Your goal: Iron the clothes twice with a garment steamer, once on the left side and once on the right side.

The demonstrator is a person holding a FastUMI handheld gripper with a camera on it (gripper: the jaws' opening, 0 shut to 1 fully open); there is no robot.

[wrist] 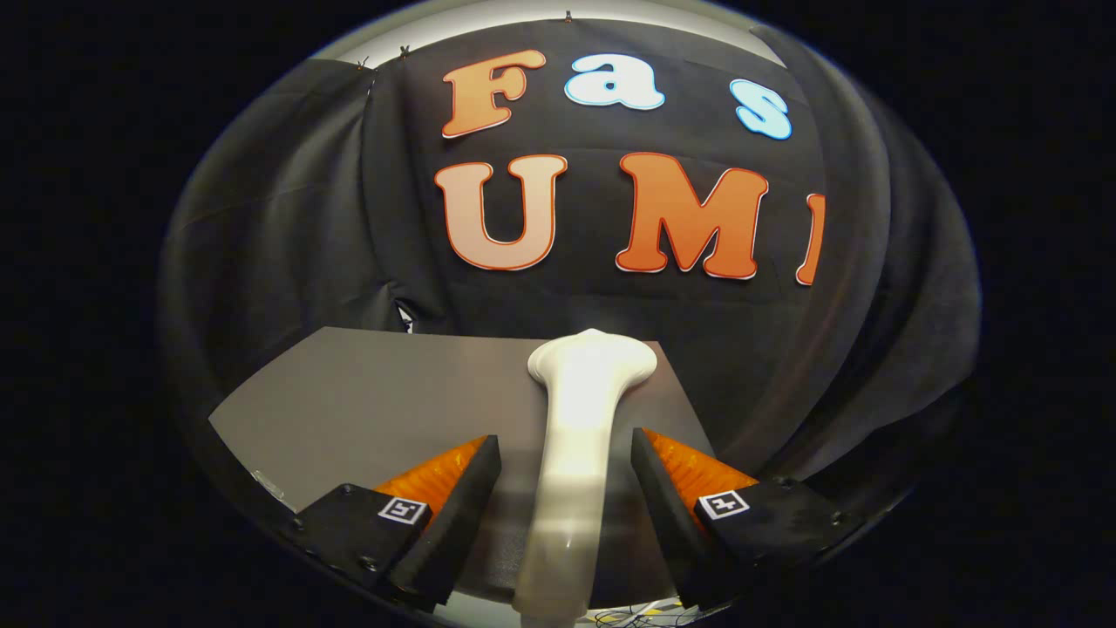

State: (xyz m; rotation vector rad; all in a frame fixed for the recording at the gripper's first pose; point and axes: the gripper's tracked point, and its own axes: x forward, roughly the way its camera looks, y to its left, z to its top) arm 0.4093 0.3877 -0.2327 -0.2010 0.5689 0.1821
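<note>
A white garment steamer lies on the grey tabletop. Its slim handle runs back between my fingers and its wide head points away toward the black cloth wall. My gripper is open, with a black-padded finger on each side of the handle. The left finger stands a clear gap away from it. The right finger is close beside it, and I see no firm press on either side. The steamer rests on the table and is not lifted.
The grey tabletop ends a little beyond the steamer's head, where the black cloth wall hangs close behind and to both sides. Some thin cables lie at the table's near edge, under the fingers.
</note>
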